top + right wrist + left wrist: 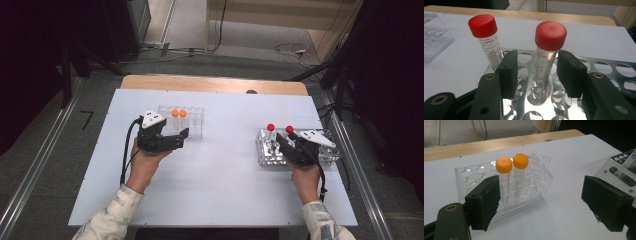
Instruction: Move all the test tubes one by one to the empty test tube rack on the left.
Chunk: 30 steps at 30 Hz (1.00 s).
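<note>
Two orange-capped tubes [179, 113] stand upright side by side in a clear plastic rack [196, 125] at the table's middle left. My left gripper [182, 139] hovers just in front of that rack with its jaws wide apart and nothing between them; in the left gripper view the orange-capped tubes [511, 165] rise beyond its pads. At the right, two red-capped tubes stand in a perforated metal rack [264, 152]. My right gripper [536, 65] straddles the nearer red-capped tube [550, 37]. Its right pad lies close to the tube, its left pad stands clear. The other red-capped tube [484, 27] leans to the left.
The white table top [220, 170] lies between the two racks. A corner of the metal rack [616, 163] shows to the right of my left gripper. A wooden strip [210, 84] runs along the table's far edge, with cables on the floor beyond.
</note>
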Each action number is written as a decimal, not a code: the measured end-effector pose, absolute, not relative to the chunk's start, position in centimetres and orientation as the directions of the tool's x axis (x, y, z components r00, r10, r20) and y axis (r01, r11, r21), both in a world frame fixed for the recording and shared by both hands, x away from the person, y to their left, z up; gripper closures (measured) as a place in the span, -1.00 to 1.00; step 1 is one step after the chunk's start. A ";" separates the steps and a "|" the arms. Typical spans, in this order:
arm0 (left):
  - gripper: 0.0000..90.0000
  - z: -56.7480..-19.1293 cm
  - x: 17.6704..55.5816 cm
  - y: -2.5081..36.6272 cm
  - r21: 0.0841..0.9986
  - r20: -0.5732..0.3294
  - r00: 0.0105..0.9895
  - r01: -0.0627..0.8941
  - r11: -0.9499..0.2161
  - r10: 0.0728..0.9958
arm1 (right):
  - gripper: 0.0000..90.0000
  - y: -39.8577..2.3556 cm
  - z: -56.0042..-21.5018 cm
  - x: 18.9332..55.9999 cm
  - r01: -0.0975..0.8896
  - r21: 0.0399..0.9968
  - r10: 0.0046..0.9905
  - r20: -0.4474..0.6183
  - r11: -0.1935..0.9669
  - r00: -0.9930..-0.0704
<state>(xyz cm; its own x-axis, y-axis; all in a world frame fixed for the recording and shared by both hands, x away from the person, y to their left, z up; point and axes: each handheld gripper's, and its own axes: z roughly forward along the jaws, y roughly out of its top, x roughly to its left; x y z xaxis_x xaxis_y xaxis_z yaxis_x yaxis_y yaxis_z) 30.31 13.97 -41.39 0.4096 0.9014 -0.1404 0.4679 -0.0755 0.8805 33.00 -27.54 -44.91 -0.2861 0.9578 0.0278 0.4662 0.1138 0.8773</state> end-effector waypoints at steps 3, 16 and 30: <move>-0.64 -41.4 30.3 13.9 0.881 -0.142 0.412 0.468 -0.075 0.900 | 0.22 -27.5 -45.0 33.3 0.480 0.872 0.962 0.039 0.098 -0.269; -0.64 -41.4 30.2 13.9 0.881 -0.145 0.413 0.468 -0.073 0.899 | 0.57 -27.3 -44.9 33.7 0.496 0.863 0.968 0.033 0.098 -0.249; -0.64 -41.3 30.2 13.9 0.881 -0.145 0.413 0.467 -0.072 0.899 | 0.58 -28.0 -41.5 32.5 0.417 0.906 0.964 0.041 0.076 -0.264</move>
